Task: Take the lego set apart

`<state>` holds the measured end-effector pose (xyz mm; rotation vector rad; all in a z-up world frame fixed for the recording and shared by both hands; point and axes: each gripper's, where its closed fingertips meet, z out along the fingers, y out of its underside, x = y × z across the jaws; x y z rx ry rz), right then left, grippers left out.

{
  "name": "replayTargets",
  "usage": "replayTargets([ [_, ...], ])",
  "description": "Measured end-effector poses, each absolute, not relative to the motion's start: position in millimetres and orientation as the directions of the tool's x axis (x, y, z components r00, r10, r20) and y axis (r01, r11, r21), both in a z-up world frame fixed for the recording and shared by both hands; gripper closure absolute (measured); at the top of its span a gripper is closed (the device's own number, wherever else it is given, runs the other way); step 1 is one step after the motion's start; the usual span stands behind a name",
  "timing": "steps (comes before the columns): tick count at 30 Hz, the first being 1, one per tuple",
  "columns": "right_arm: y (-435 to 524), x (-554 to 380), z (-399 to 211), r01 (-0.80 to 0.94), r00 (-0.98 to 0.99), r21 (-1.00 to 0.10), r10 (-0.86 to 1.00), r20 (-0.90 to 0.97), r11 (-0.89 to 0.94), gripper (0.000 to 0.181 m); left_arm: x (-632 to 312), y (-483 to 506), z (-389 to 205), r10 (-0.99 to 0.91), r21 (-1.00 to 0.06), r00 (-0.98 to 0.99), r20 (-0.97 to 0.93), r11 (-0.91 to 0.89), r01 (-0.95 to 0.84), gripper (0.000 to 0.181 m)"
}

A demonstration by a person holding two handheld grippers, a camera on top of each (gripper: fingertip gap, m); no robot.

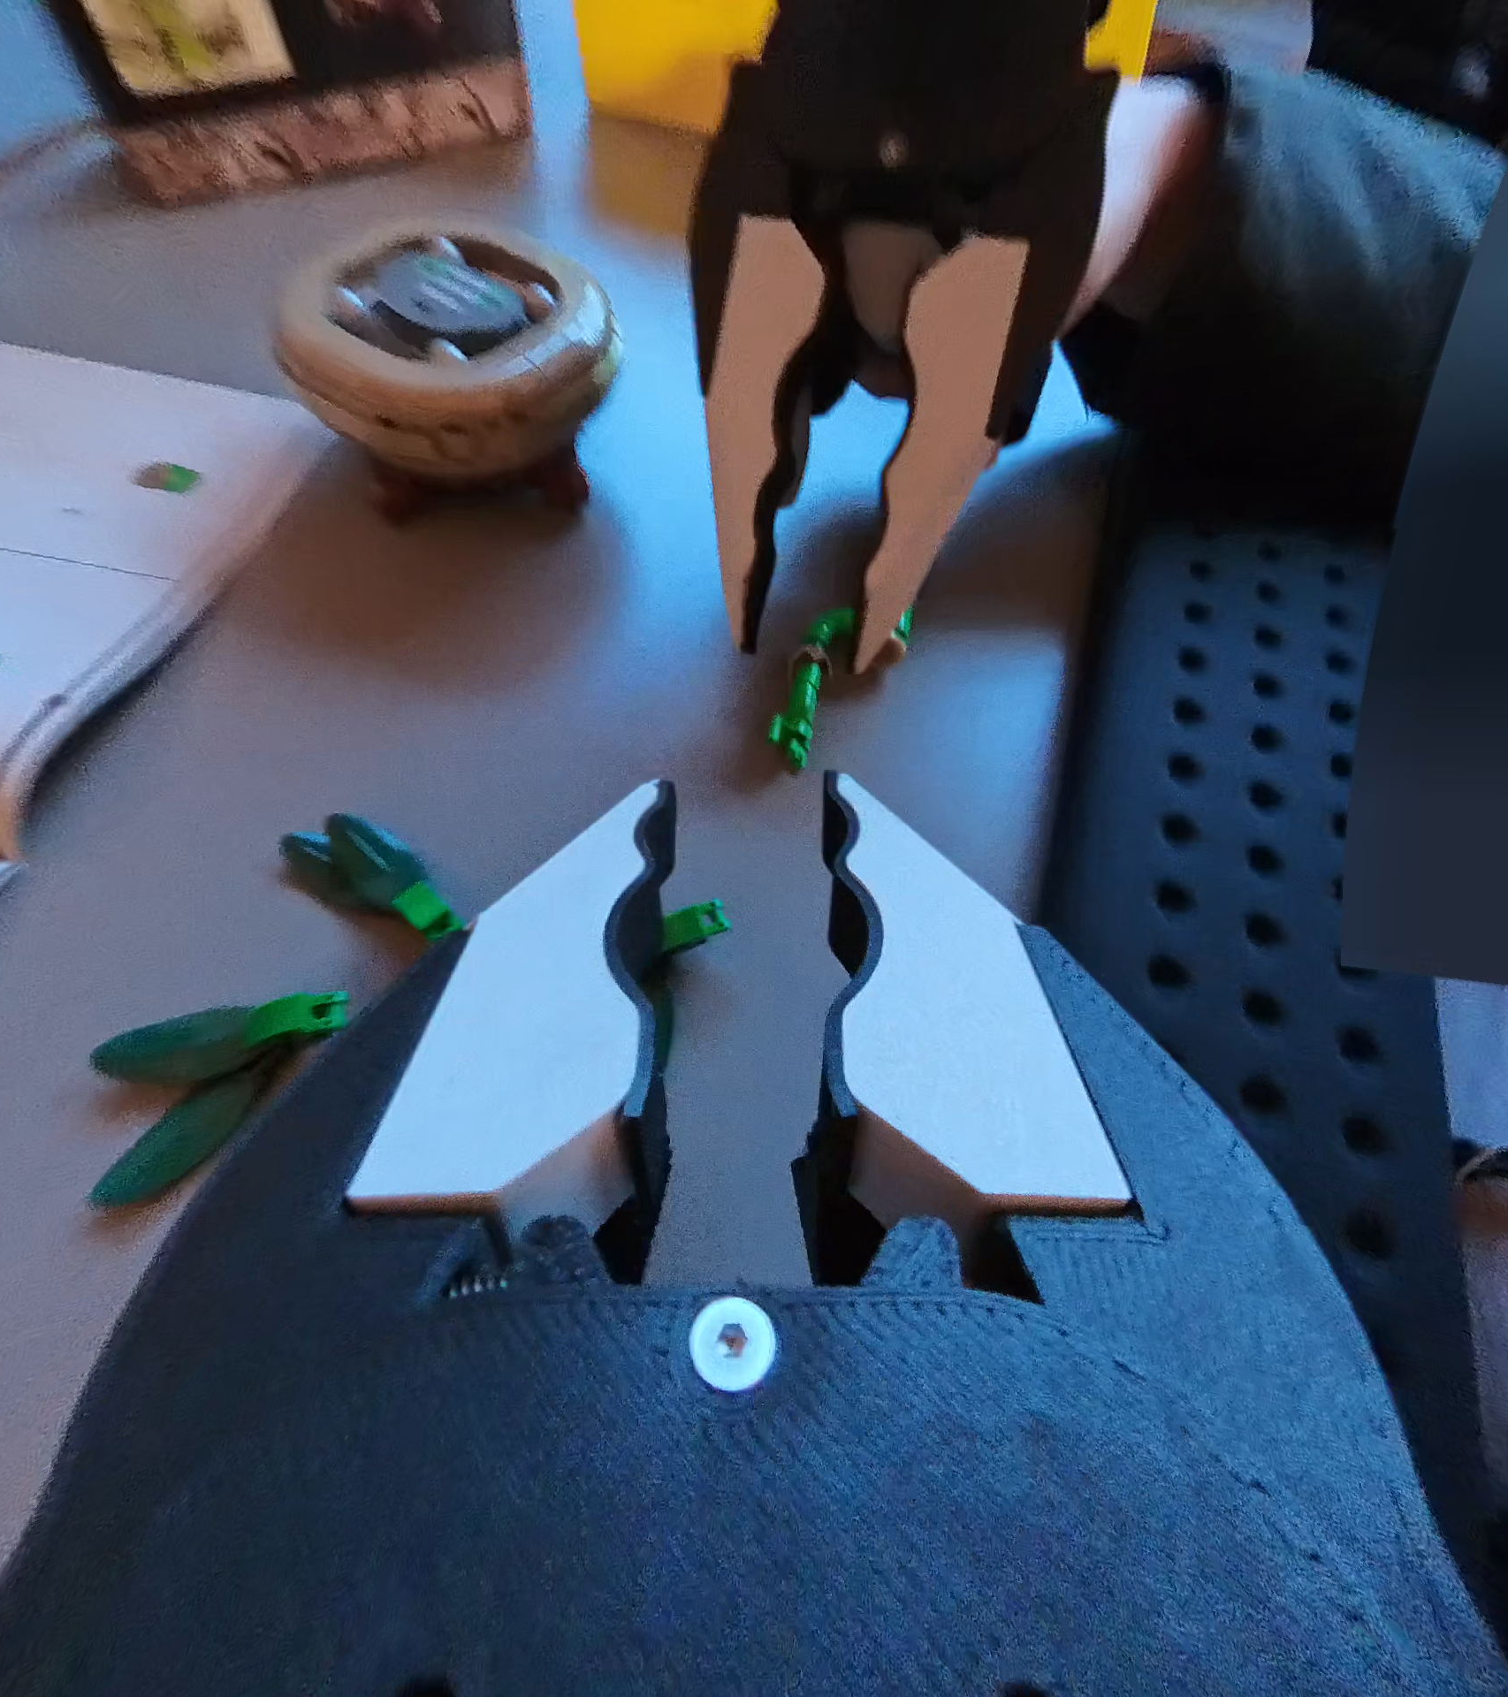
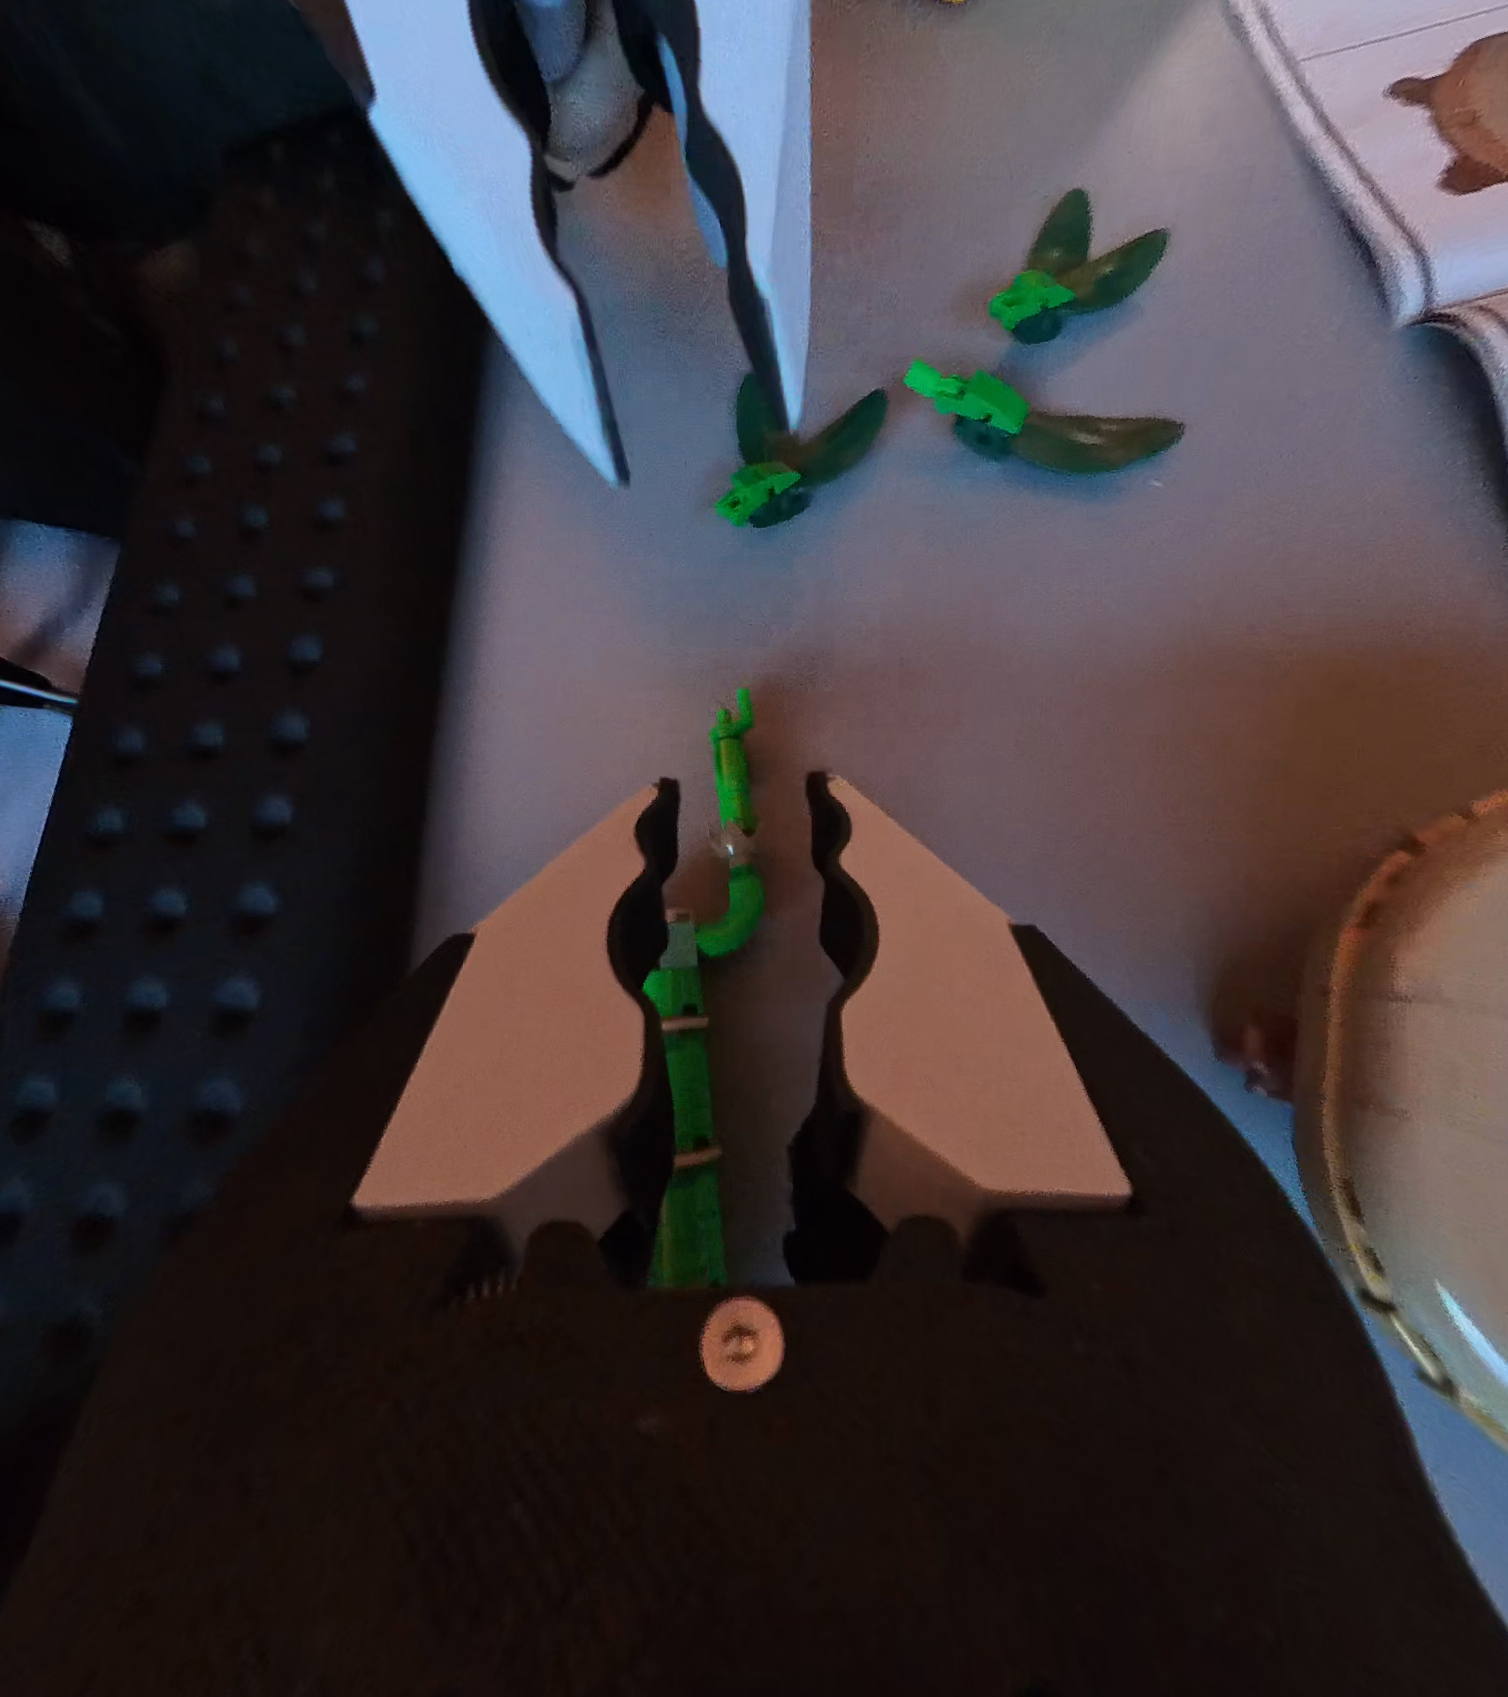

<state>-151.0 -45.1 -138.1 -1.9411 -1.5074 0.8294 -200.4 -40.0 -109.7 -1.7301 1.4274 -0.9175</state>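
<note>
Only from the right wrist view, green stem (image 2: 686, 1102) lies between right hand-held gripper (image 2: 741, 781) fingers.

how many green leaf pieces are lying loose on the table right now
3. One lies at the left gripper's tips, one just beside it, one farther off toward the booklet. Others may be hidden.

A smooth grey-brown tabletop (image 1: 475, 661) fills the middle of both views, lit by cool bluish light with a warmer reddish cast in places. At the right of the left wrist view stands a black perforated chair back (image 1: 1255, 826). At the upper left a dark box (image 1: 300, 83) rests on the table, and at the top centre a yellow one (image 1: 668, 64), possibly packaging. An open booklet (image 1: 43, 569) lies at the left edge.
</note>
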Motion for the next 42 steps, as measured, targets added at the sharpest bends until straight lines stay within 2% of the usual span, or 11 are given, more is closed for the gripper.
replayTargets([
  [4,-50,-162,-153,0.693,0.151,-0.689,0.978,-0.146,-0.21,0.159,-189,-48,-132,-0.994,-0.803,0.09,0.058,-0.1,-0.588,0.153],
  [6,-53,-164,-154,0.702,0.15,-0.672,0.972,-0.183,-0.235,0.173,-185,-49,-134,-0.994,-0.797,0.08,0.072,-0.106,-0.594,0.155],
  [9,-49,-165,-145,0.668,0.154,-0.712,0.976,-0.153,-0.217,0.174,-180,-49,-133,-0.991,-0.8,0.072,0.114,-0.135,-0.585,0.156],
  [12,-52,-173,-125,0.573,0.129,-0.777,0.965,-0.229,-0.261,0.174,-174,-51,-123,-0.982,-0.823,0.058,0.181,-0.183,-0.537,0.157],
  [15,-49,-175,-113,0.508,0.128,-0.81,0.955,-0.266,-0.294,0.175,-173,-52,-118,-0.967,-0.829,0.041,0.253,-0.238,-0.506,0.172],
  [17,-48,-175,-111,0.489,0.131,-0.817,0.952,-0.277,-0.305,0.175,-174,-53,-115,-0.956,-0.829,0.032,0.291,-0.269,-0.491,0.178],
  [28,-50,-179,-99,0.424,0.094,-0.86,0.958,-0.27,-0.284,0.174,-175,-53,-98,-0.857,-0.786,-0.007,0.516,-0.47,-0.402,0.18],
  [32,-50,-178,-96,0.395,0.081,-0.863,0.948,-0.309,-0.315,0.163,-178,-48,-94,-0.813,-0.757,-0.009,0.582,-0.538,-0.371,0.18],
  [38,-48,-178,-100,0.414,0.099,-0.851,0.946,-0.31,-0.322,0.168,-178,-51,-96,-0.826,-0.763,-0.011,0.564,-0.516,-0.39,0.18],
  [40,-44,-178,-103,0.424,0.125,-0.85,0.95,-0.286,-0.312,0.161,-178,-52,-95,-0.824,-0.763,-0.017,0.566,-0.516,-0.39,0.18],
  [42,-49,-179,-103,0.432,0.099,-0.85,0.952,-0.289,-0.302,0.171,-178,-52,-96,-0.828,-0.764,-0.014,0.561,-0.511,-0.394,0.18],
])
